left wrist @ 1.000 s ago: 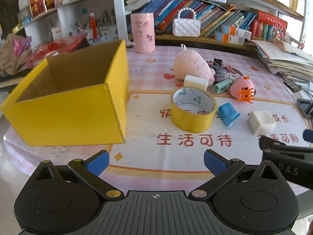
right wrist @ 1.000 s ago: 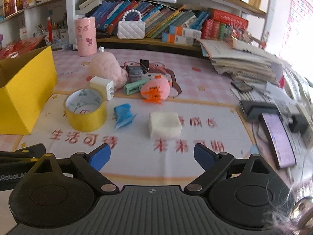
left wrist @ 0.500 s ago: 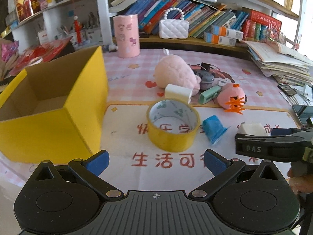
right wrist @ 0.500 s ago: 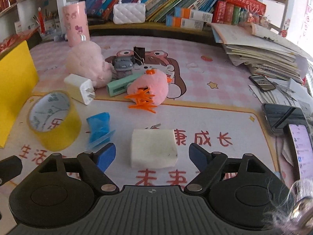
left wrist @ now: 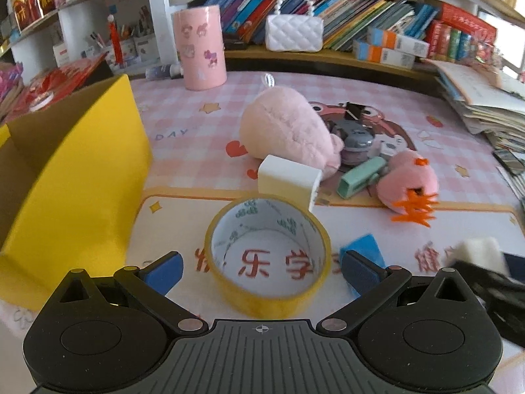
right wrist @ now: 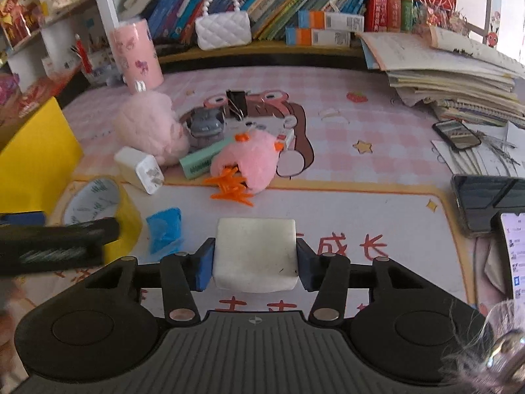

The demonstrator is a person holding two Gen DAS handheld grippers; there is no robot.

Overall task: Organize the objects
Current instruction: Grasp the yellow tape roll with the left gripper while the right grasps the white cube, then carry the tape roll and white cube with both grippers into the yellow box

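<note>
The right gripper [right wrist: 255, 259] pinches the white block [right wrist: 256, 252], apparently resting on the mat. The left gripper [left wrist: 262, 271], jaws wide, flanks the yellow tape roll [left wrist: 267, 252]; yellow box [left wrist: 65, 177] at nine o'clock.

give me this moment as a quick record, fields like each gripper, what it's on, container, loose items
left gripper: left gripper open, its fingers either side of the yellow tape roll, not closed on it
right gripper: right gripper shut on the white foam block, pads against both sides
container: yellow box, open top, left of the tape
loose items: blue wrapper, white charger, pink plush, pink chick toy, green stapler
surface: pink printed mat
</note>
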